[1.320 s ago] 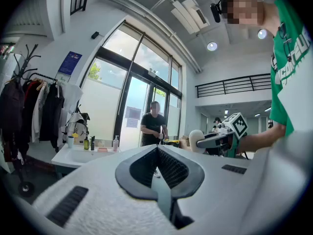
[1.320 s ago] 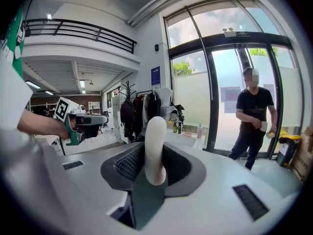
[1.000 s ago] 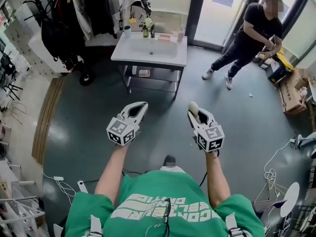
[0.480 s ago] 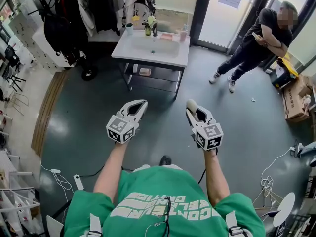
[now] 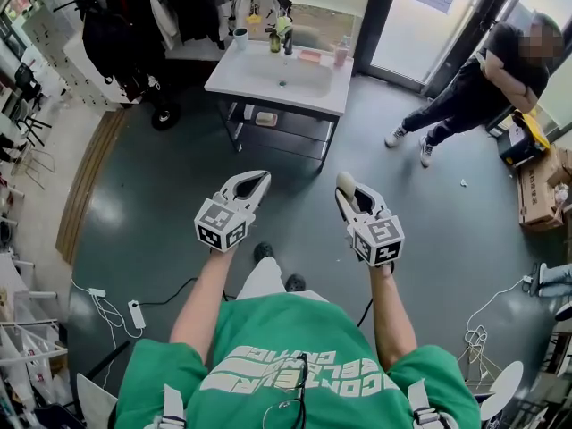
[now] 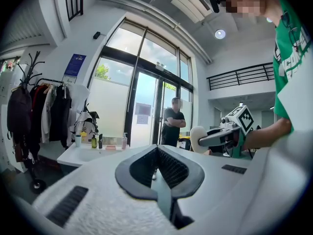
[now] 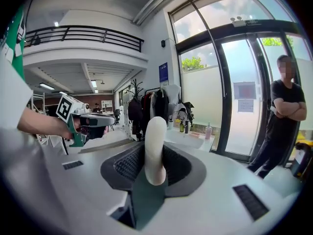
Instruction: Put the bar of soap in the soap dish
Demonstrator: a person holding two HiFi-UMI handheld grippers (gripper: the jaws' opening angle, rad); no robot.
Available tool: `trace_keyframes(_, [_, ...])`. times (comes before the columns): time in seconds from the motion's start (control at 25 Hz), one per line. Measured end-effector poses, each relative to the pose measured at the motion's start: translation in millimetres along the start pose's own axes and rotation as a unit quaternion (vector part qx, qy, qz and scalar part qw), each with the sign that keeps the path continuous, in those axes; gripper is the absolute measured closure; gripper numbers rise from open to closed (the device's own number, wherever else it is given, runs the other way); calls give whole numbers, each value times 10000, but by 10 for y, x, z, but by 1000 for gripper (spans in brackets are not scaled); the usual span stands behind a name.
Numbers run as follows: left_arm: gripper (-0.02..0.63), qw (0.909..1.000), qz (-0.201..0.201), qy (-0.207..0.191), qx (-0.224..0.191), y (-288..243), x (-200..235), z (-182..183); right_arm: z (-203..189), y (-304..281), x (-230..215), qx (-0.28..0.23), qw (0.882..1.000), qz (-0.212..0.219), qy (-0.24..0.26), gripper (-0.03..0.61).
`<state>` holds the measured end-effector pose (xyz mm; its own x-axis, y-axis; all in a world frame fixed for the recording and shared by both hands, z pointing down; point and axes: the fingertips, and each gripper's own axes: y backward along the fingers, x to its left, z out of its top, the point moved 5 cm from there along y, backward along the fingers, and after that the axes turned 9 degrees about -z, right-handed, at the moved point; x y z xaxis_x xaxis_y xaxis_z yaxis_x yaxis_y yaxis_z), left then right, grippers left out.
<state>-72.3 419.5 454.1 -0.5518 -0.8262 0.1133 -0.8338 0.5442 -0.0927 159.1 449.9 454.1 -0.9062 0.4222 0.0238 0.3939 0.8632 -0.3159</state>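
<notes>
Bright daylight from glass doors; diffuse sheen on floor, shadows faint. 2 gripper views: heavy fisheye, black vignetted corners; left tongs body near lens soft.

Sink table straight ahead of you.
Coat rack stands left of it, a person well right; bar of soap sits clamped in your right gripper.

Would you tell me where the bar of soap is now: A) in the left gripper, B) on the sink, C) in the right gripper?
C: the right gripper is shut on the pale bar of soap; the left gripper is shut on nothing.
</notes>
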Motion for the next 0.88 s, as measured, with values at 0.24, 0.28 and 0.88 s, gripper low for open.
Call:
trace_keyframes(0.24, [609, 10000, -8, 60, 10, -192, 215, -85, -7, -279, -129, 63, 10000, 28, 17, 471])
trace_keyframes(0.28, [609, 10000, -15, 66, 5, -232, 267, -92, 1, -340, -157, 70, 10000, 27, 22, 471])
trace_keyframes(0.88, [609, 9997, -221, 88, -89, -841, 1655, 40, 432, -1707, -506, 261, 9995, -63, 149, 471])
